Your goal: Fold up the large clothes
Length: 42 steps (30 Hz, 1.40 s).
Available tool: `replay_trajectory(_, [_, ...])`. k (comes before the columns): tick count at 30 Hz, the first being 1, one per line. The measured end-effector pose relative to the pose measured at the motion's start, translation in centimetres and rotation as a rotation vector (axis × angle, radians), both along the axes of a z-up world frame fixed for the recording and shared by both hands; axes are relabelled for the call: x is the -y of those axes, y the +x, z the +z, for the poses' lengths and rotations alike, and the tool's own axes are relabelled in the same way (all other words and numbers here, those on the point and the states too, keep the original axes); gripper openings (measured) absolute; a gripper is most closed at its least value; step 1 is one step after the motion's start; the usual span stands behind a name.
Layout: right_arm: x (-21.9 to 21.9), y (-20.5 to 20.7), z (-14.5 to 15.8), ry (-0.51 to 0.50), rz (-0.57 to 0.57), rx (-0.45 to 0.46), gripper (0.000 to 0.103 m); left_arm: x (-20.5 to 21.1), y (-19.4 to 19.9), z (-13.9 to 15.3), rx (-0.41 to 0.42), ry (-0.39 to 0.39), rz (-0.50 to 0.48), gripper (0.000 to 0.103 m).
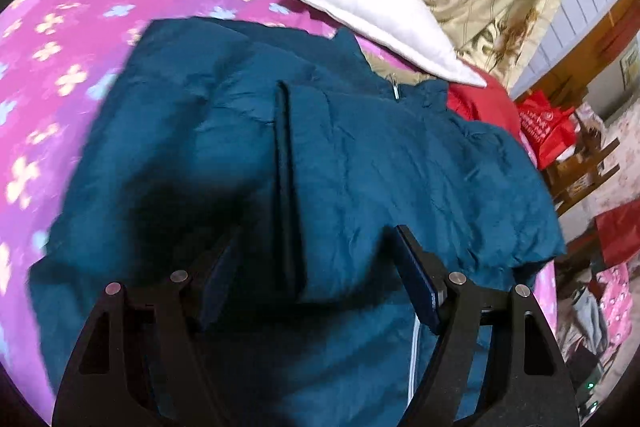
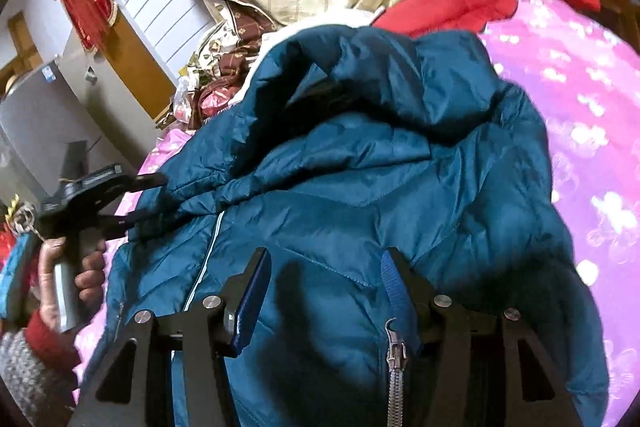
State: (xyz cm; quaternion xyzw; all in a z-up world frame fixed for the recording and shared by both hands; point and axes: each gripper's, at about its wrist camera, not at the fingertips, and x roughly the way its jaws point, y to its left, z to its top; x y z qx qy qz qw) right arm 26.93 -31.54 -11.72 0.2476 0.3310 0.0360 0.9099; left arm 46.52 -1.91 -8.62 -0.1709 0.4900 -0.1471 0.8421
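The lower part of the teal jacket (image 1: 360,167) is cut off at six o'clock in both views. The pink floral sheet (image 1: 60,67) is smeared by motion at nine o'clock. Print on the red bag (image 1: 540,127) cannot be read.

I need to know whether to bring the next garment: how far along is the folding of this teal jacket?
Early to midway. Done: the teal jacket lies on the pink bedspread, its front bunched over. In hand: both claws, the left claw and the right claw, hover open over the fabric, gripping nothing. Left: hood still puffed up, zipper end loose, no compact fold yet.
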Motion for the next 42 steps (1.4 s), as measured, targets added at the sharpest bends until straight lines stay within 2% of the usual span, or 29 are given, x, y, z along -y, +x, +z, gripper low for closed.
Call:
replay_trajectory(2, [0.0,0.1,-0.1,0.006,0.003,-0.003,0.055,0.6,0.4,-0.4,0.002,0.0,-0.007,0.074])
replay_trajectory(3, [0.0,0.1,-0.2,0.004,0.004,-0.005,0.055,0.9,0.4,-0.4,0.002,-0.011,-0.015,0.052])
replay_trajectory(4, [-0.1,0.2,-0.2,0.003,0.004,-0.009,0.055,1.2,0.3,-0.5,-0.004,-0.013,-0.026,0.036])
replay_trajectory(5, [-0.1,0.2,-0.2,0.001,0.003,-0.011,0.055,1.5,0.3,-0.4,-0.013,0.003,-0.028,0.016])
replay_trajectory(7, [-0.1,0.2,-0.3,0.001,0.002,-0.014,0.055,1.7,-0.2,0.2,-0.014,0.042,-0.015,0.014])
replay_trajectory(9, [0.0,0.2,-0.4,0.004,0.0,-0.017,0.055,0.9,-0.9,1.6,0.025,0.084,0.011,0.012])
replay_trajectory(11, [0.1,0.2,-0.4,0.006,0.0,-0.021,0.055,-0.4,-1.1,2.5,0.057,0.114,0.045,0.012])
replay_trajectory(13, [0.1,0.3,-0.5,0.003,0.002,-0.025,0.055,-2.1,-0.7,2.9,0.055,0.135,0.081,0.012])
replay_trajectory(19, [0.0,0.6,-0.7,0.004,0.012,-0.038,0.056,-3.5,0.1,0.6,0.003,0.177,0.11,0.012])
replay_trajectory(22, [0.1,0.6,-0.7,0.008,0.017,-0.039,0.058,-3.5,0.1,-0.4,-0.012,0.163,0.139,0.021])
replay_trajectory(23, [0.1,0.7,-0.7,0.008,0.021,-0.039,0.06,-3.7,0.0,-0.3,-0.013,0.152,0.151,0.025])
replay_trajectory(24, [0.0,0.7,-0.7,0.009,0.024,-0.039,0.061,-4.2,-0.2,-0.1,-0.019,0.137,0.175,0.034])
replay_trajectory(28, [0.0,0.7,-0.8,0.015,0.028,-0.036,0.063,-5.8,-2.3,1.1,-0.003,0.069,0.214,0.047])
replay_trajectory(32, [0.1,0.7,-0.8,0.031,0.025,-0.033,0.063,-6.5,-4.8,2.7,0.061,0.158,0.217,0.06])
replay_trajectory(35, [0.4,0.7,-1.1,0.058,0.025,-0.029,0.063,-7.2,-6.8,2.8,0.079,0.228,0.199,0.061])
replay_trajectory(40, [1.0,0.6,-1.3,0.1,0.032,-0.024,0.064,-9.5,-10.9,2.2,0.073,0.255,0.219,0.061])
replay_trajectory(42, [0.9,0.9,-1.3,0.087,0.036,-0.036,0.064,-9.9,-12.8,2.5,0.1,0.308,0.225,0.061])
